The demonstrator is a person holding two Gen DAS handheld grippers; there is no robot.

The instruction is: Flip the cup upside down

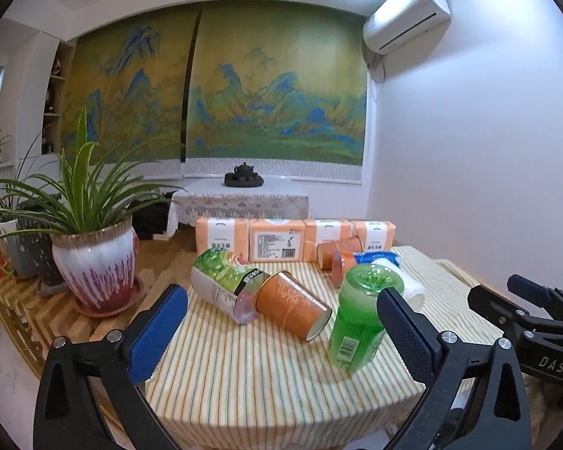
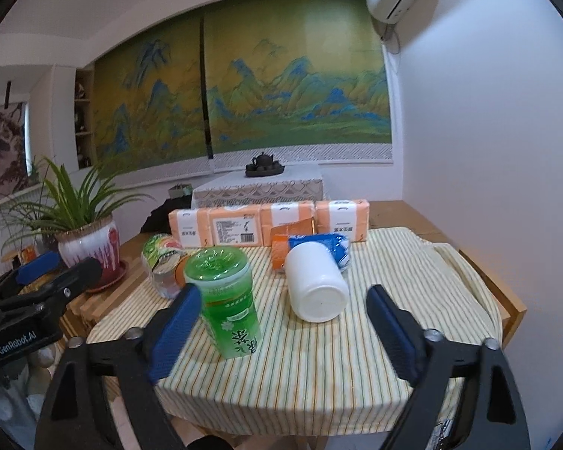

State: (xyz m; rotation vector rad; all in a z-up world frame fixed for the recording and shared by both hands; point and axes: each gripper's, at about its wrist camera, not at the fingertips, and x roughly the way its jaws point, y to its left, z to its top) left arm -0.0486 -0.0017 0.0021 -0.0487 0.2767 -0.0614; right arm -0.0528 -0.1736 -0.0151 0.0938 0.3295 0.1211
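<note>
My left gripper (image 1: 281, 322) and right gripper (image 2: 283, 322) both hang over the near edge of the table (image 2: 319, 375), each with its ribbed blue rubber fingers (image 1: 157, 333) spread wide and gripping nothing. Between them on the yellow-striped cloth stands the translucent green plastic cup (image 2: 227, 300), wrapped in a printed label, its moulded base up and its wider end on the cloth; it sits just beside my right gripper's left finger (image 2: 176, 333) and just beyond my left gripper's right finger (image 1: 405, 330). A smooth white plastic jar (image 2: 315, 285) lies on its side to the cup's right, flat bottom toward my right camera. An orange cylindrical tin (image 1: 292, 309) lies tipped over to the cup's left, touching a crumpled green bottle (image 1: 221, 281). Orange paper-wrapped packs (image 1: 277, 240) line the far edge, and a glazed ceramic plant pot (image 1: 94, 270) stands at left.
</note>
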